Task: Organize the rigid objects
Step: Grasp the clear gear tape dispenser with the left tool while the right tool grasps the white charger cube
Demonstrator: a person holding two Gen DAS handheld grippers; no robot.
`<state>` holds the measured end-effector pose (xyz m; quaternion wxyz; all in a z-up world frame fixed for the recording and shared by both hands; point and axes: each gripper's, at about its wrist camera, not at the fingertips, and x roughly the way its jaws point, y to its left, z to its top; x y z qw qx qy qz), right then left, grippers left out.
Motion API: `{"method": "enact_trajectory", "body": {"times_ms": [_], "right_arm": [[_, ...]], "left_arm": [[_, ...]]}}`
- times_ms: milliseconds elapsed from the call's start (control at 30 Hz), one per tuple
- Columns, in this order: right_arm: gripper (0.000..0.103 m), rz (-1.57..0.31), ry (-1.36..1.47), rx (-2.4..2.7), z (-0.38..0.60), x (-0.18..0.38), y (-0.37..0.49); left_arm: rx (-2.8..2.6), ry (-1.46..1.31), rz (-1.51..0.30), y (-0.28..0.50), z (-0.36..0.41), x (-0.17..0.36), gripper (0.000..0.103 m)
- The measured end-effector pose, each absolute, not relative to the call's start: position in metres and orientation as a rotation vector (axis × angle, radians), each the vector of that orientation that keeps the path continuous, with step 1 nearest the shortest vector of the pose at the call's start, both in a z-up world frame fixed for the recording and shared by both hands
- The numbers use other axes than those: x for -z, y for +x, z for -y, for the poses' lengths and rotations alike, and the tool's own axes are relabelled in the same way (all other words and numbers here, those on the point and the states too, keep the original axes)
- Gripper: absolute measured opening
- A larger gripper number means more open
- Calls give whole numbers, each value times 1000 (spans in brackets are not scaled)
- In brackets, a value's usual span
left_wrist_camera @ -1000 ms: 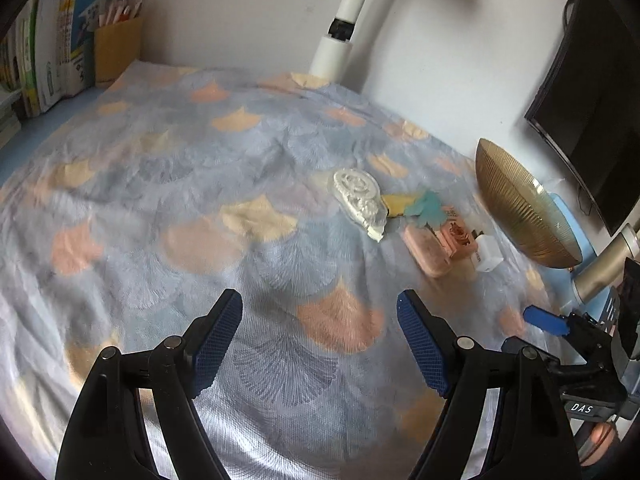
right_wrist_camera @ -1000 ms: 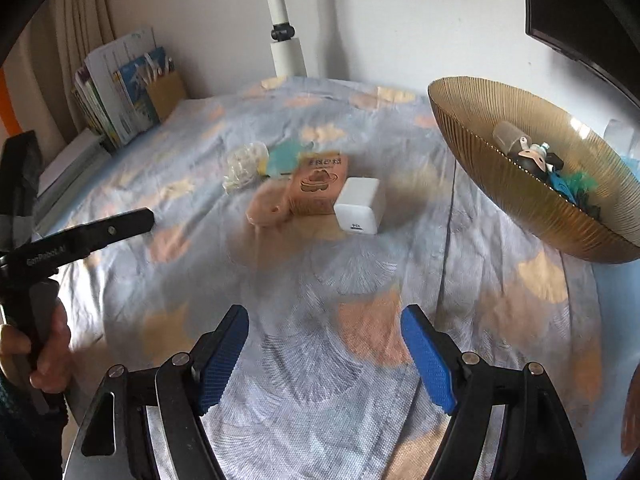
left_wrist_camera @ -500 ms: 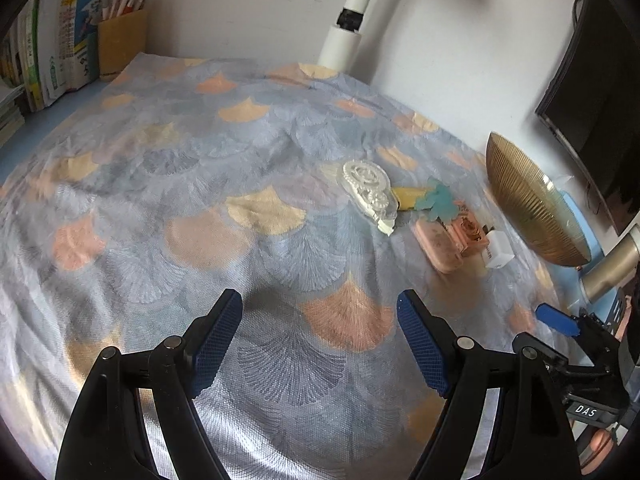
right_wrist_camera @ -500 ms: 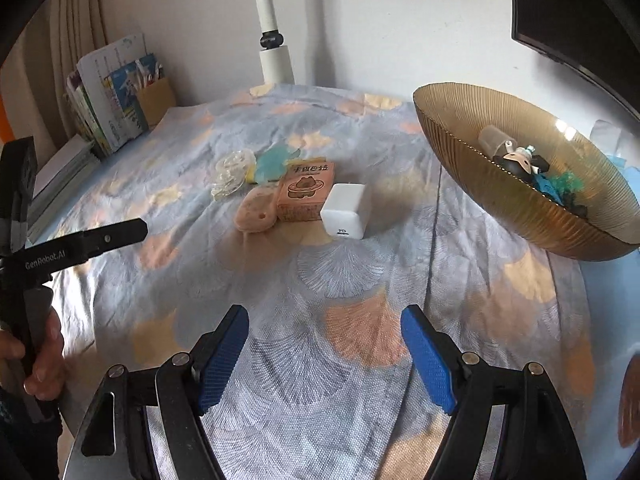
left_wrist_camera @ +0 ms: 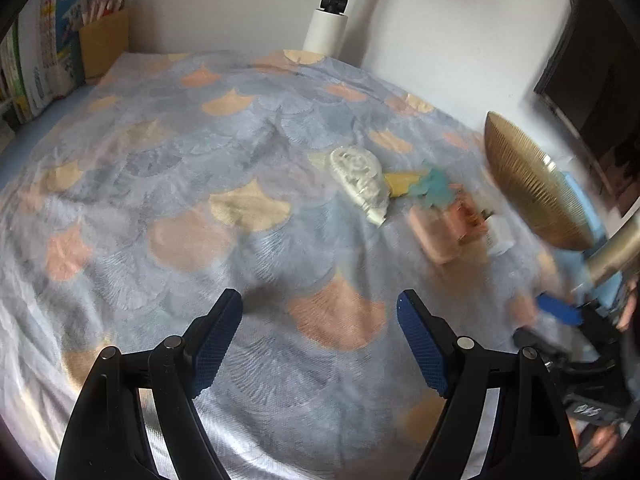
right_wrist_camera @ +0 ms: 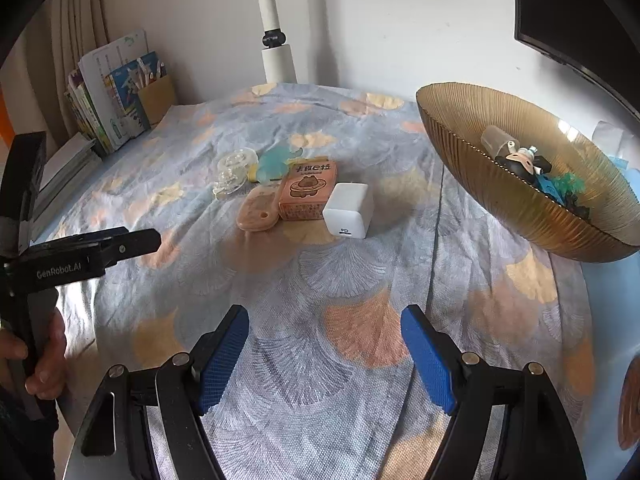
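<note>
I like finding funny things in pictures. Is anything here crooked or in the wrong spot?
The gold ribbed bowl looks odd: it is tipped well over, with small toys piled at its low side. Five items still lie loose on the cloth in a bunch: a white charger cube, an orange box, a pink case, a clear tape dispenser and a teal piece.

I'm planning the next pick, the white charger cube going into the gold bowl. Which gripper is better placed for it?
Probably the right gripper: it is open, and the white charger cube lies almost straight ahead of it, with the gold bowl just to its right. The left gripper, also open, sees the cube off to its right, beyond the pink items.
</note>
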<state>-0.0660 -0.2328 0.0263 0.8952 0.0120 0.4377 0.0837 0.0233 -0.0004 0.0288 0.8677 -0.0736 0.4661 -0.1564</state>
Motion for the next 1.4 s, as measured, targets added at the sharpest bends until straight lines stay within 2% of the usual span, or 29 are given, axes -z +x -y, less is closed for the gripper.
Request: {"method": "enact_trajectory", "body": {"times_ms": [33,100,233,533,700,900,1033,1067,1100,1133,1200,1267,1400], "right_arm": [[75,-920,31,-176,233,-26,-65],[63,-998,87,-196,239,-24,-55],[62,-1013,193,-205,255,-38,-30],[57,-1014,60,-114,238,-34,16],[36,-1001,74,-113,249,-25,22],[36,-982,113,-119,265,-24,26],[36,-997,41,-132,254,-21,36],[37,-1000,25,-132,252,-19,39],[37,-988,15,-130,251,-18,39],[37,-985,8,-131,250,-18,41],[34,-980,-3,-127,249,-18,40],[28,-979,-6,-123,248,-19,37],[28,-981,37,-176,250,-24,14]], "left_arm": [[336,-161,-973,27,0,-35,78],[332,-125,-962,38,7,-47,78],[339,-28,-969,65,33,-45,78],[320,19,-990,105,54,-18,75],[309,-27,-988,107,27,-17,73],[357,-20,-998,116,35,-16,72],[344,39,-972,128,52,-14,71],[340,42,-966,130,54,-14,70],[339,45,-959,131,55,-15,61],[345,52,-951,130,56,-15,46],[363,52,-952,127,55,-16,46],[366,22,-947,117,49,-19,46],[374,-58,-947,83,31,-31,46]]}}
